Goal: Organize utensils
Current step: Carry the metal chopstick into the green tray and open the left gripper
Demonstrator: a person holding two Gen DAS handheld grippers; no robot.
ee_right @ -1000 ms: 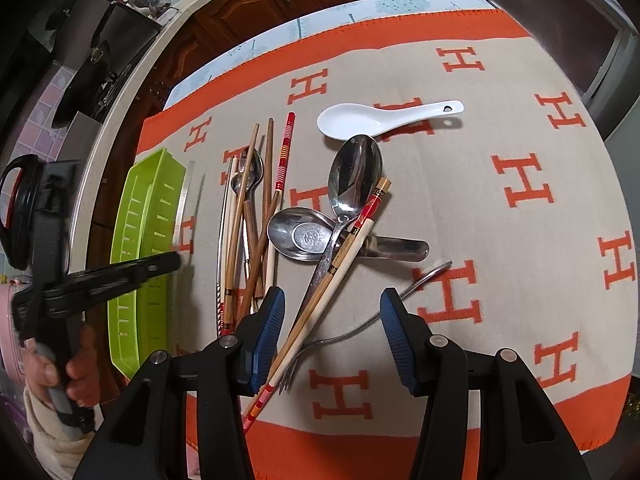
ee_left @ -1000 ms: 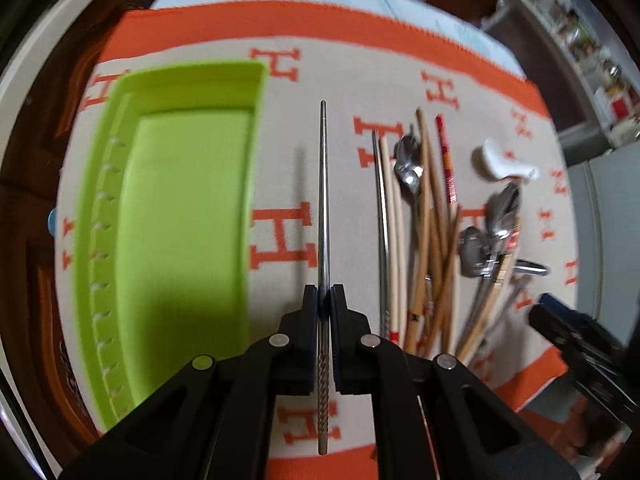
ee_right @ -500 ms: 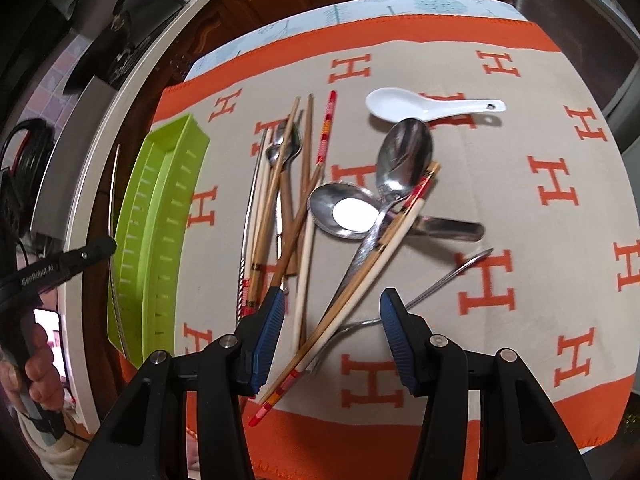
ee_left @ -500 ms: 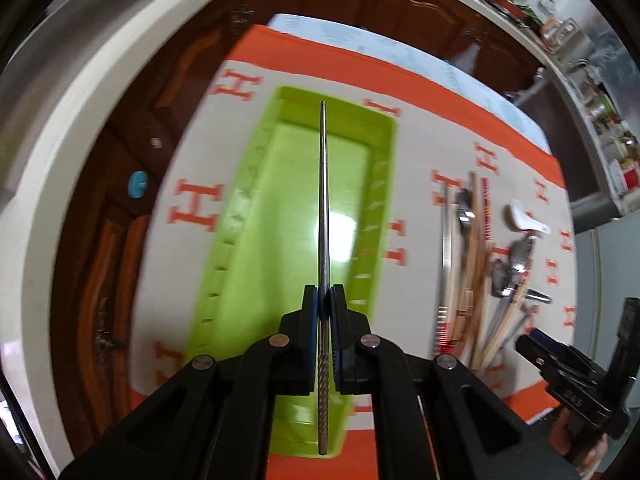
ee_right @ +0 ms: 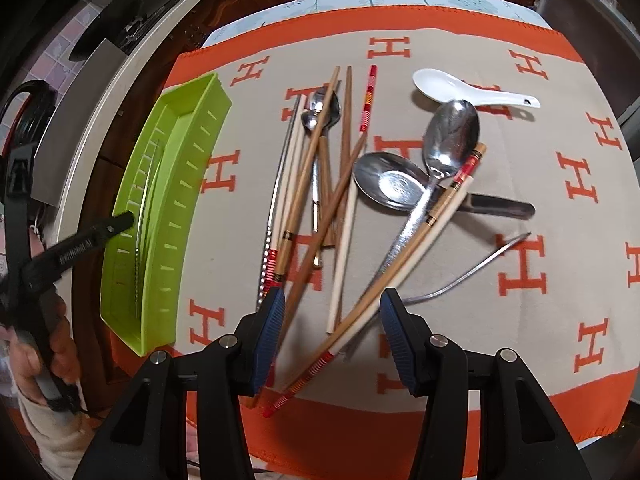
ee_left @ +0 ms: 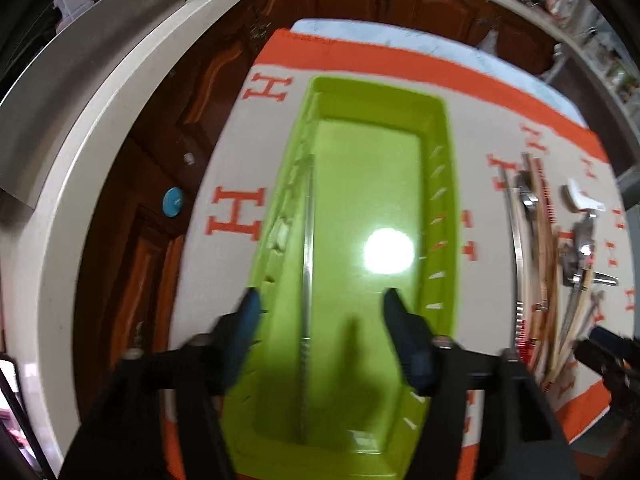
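A lime-green tray [ee_left: 438, 184] lies on the orange and beige cloth; it also shows at the left of the right wrist view [ee_right: 188, 168]. A metal chopstick [ee_left: 307, 264] lies lengthwise in the tray by its left wall. My left gripper [ee_left: 320, 312] is open above the tray's near end, empty. My right gripper [ee_right: 332, 320] is open and empty over the near ends of a pile of chopsticks [ee_right: 304, 184], metal spoons [ee_right: 448, 140] and a fork [ee_right: 472, 272]. A white ceramic spoon [ee_right: 460, 90] lies beyond.
The cloth's left edge [ee_left: 224, 184] meets dark wooden cabinets and a pale counter rim [ee_left: 52, 168]. The utensil pile shows at the right of the left wrist view [ee_left: 540, 248]. The left hand-held gripper [ee_right: 80, 244] reaches over the tray.
My left gripper carried the metal chopstick from the cloth to over the tray, then opened; the chopstick now lies in the tray. My right gripper stayed open over the pile.
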